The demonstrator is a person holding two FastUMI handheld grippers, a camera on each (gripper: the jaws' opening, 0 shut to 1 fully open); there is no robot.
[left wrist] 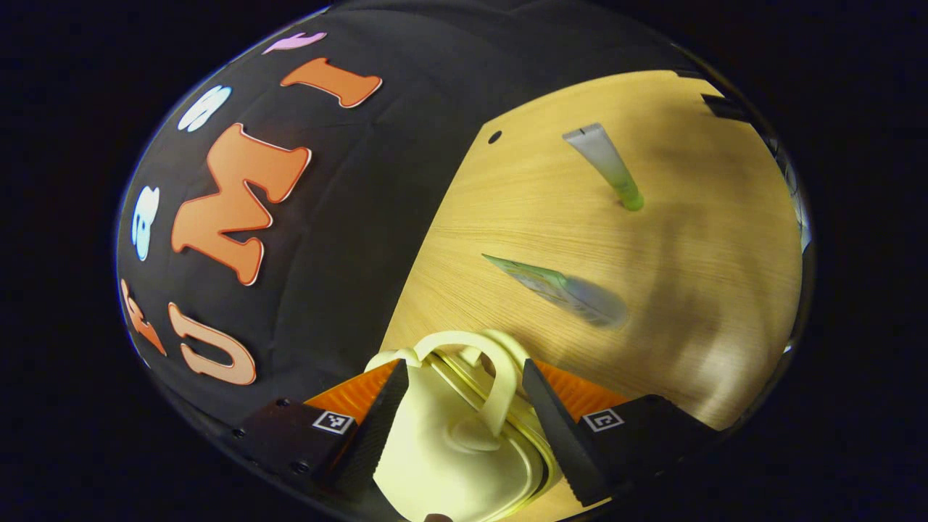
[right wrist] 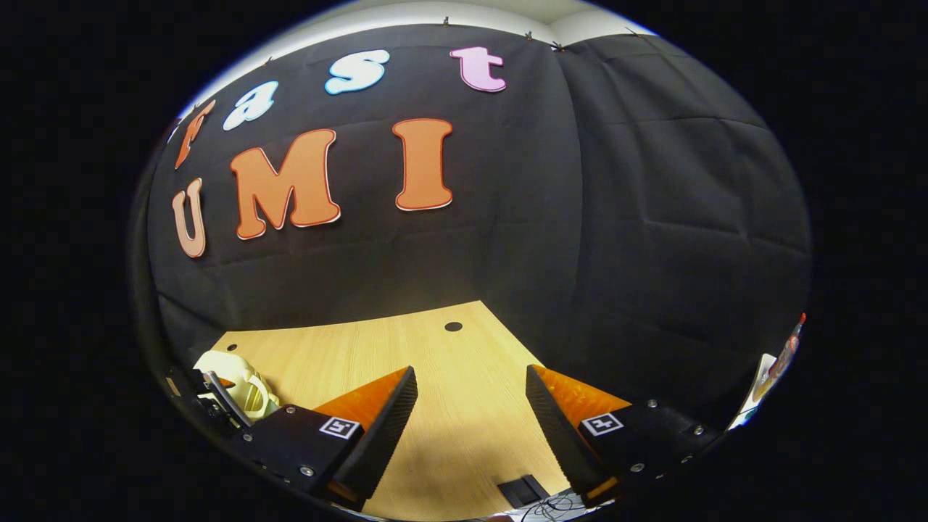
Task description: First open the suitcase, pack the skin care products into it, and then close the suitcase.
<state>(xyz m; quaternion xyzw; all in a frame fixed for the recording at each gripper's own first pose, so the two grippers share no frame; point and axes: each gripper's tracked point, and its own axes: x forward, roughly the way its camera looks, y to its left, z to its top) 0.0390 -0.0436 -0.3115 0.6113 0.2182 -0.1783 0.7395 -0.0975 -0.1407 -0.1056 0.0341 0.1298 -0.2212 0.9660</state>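
Closest to the lens in the left gripper view we have the suitcase [left wrist: 449, 442], a small pale yellow one with its lid down, sitting between the left gripper [left wrist: 464, 377] fingers; its looped handle [left wrist: 500, 377] rises in the gap. The fingers stand apart on either side of the case, and we cannot tell if either actually touches the shell. Beyond it on the wooden table [left wrist: 696, 239] lie two skin care products, well apart from the case: a blurred green tube [left wrist: 558, 288] near the middle, and a grey tube with a green cap [left wrist: 605, 167] farther off. This view is tilted, with the table running up the right side and the black cloth wall on the left. In the right gripper view we get a more level look: the right gripper [right wrist: 471, 380] sits spread wide above bare table [right wrist: 362, 341], nothing between its fingers. At far left of that view we see the suitcase [right wrist: 243, 384] again, at the table's left edge, with part of the left gripper [right wrist: 210, 402] beside it. A small black block [right wrist: 523, 491] sits on the table at the bottom edge, with thin cables just beside it.
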